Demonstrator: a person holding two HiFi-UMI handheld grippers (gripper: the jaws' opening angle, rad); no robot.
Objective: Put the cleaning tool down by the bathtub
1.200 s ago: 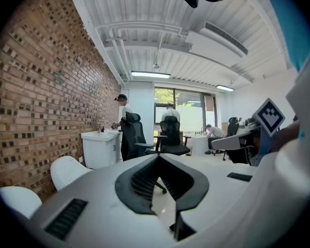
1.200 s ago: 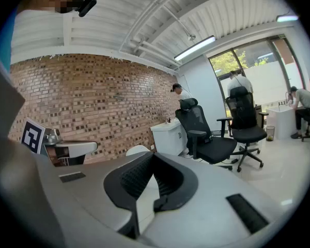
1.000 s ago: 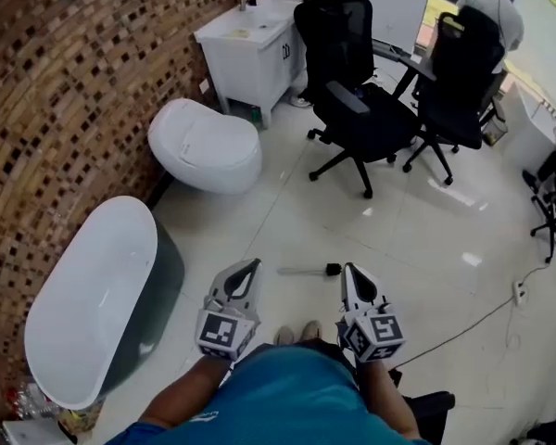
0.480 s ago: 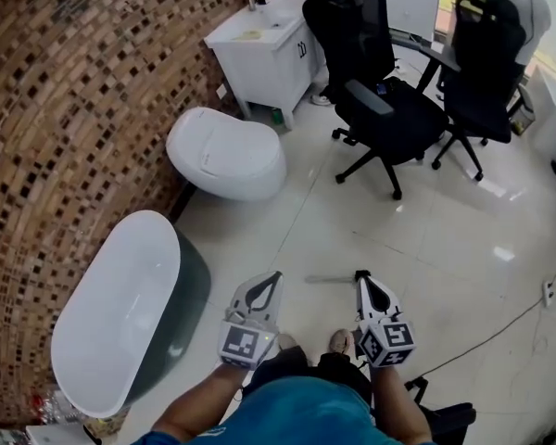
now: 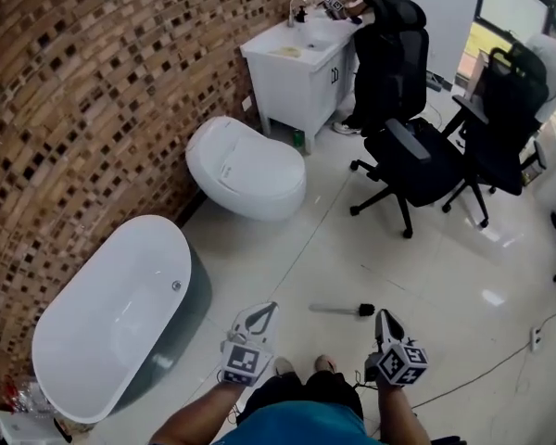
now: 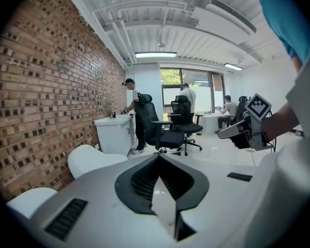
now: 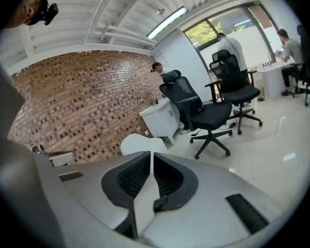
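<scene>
While the slim grey-handled cleaning tool with the black brush head [image 5: 345, 310] is lying flat on the glossy white tiled floor [image 5: 287, 267], it is being gripped by neither gripper. It is being seen just ahead of the right gripper [image 5: 386, 323] and apart from the white oval bathtub with the grey outer wall [image 5: 120, 304], with bare floor between.

Right jaws are opening: a narrow slit is showing, with nothing in it. The left gripper [image 5: 259, 317] is being shown with its jaws tip to tip, empty.

Handling, as a judgement: the tool is being taken as light and stiff. The thin, smooth handle is likely to roll or slip in the pads, and the head end is likely heavier. A grip on the handle close to the head is being advised.

Views: the tool and its spot relative to the tub are being shown by the head view only. Neither gripper view is catching the tool. Jaw gaps are being read from the gripper views.
</scene>
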